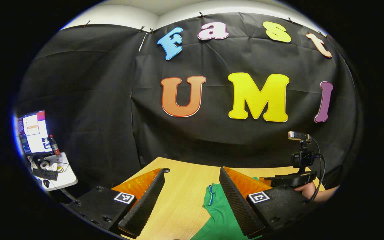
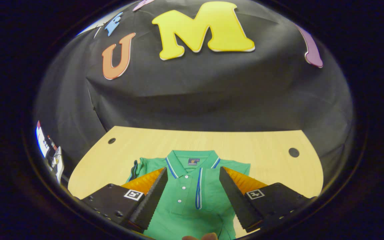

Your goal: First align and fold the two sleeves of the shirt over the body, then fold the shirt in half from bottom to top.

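In the right gripper view, the right gripper (image 2: 193, 196) hangs with its two fingers spread wide apart, gripping nothing. Between and beneath them lies the green shirt (image 2: 187, 203), flat on the wooden table (image 2: 145, 143), front side up. Its button placket runs up the middle to the collar (image 2: 192, 160), which points toward the far edge of the table. A sleeve (image 2: 138, 168) lies at the shirt's left side in this view. Farther off, the tabletop has a round hole (image 2: 293, 152) on the right and another (image 2: 111, 140) on the left, and the black cloth wall (image 2: 212, 100) rises behind it.

In the left gripper view, the left gripper (image 1: 192, 200) is likewise released, its fingers well apart with bare table between them. A sleeve edge of the shirt lies on the table near the right-hand finger (image 1: 237, 200), partly hidden under it. Beyond that finger the other gripper (image 1: 295, 173) shows with a hand (image 1: 312, 191) around it. Far to the left stands a side desk (image 1: 58, 175) with a monitor (image 1: 33, 131), a bottle (image 1: 54, 145) and a keyboard (image 1: 45, 174).
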The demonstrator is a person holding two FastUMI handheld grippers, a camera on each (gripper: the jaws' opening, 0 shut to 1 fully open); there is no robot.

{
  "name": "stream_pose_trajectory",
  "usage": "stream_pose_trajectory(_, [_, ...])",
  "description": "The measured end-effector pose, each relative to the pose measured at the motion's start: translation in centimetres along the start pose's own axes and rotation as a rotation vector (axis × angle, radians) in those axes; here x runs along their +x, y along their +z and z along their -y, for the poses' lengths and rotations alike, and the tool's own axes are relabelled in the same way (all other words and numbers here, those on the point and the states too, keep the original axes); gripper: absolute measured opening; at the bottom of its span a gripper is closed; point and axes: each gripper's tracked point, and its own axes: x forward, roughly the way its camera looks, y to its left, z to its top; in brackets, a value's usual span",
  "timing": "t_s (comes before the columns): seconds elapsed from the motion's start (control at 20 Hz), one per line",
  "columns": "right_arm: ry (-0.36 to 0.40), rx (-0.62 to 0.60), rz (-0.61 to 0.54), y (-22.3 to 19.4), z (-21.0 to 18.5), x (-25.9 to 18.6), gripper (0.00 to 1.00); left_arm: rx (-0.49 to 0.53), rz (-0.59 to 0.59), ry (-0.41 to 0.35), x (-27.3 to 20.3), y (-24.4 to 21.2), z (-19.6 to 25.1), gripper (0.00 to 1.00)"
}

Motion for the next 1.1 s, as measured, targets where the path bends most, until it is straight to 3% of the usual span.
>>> stream_pose_trajectory(0.3, [-0.036, -0.096, 0.145, 3.7, -0.1, -9.8, 0.96, 0.015, -0.124, -0.162, 3.2, -4.0, 2.9, 1.00])
stream_pose_trajectory(0.35, [-0.044, -0.108, 0.171, 4.2, 0.2, -11.5, 0.92, 0.016, -0.152, -0.191, 3.8, -5.0, 3.3, 1.00])
stream_pose_trajectory(0.55, [-0.092, -0.145, 0.244, 4.7, 1.0, -17.7, 0.96, 0.023, -0.228, -0.267, 7.5, -8.4, 5.2, 1.00])
stream_pose_trajectory(0.8, [-0.143, -0.135, 0.228, 2.7, 2.7, -21.5, 0.96, 0.005, -0.370, -0.275, 12.5, -15.3, 6.2, 1.00])
stream_pose_trajectory(1.1, [-0.188, -0.119, 0.134, -0.1, 4.2, -21.3, 0.95, 0.027, -0.491, -0.248, 18.3, -22.4, 5.2, 1.00])
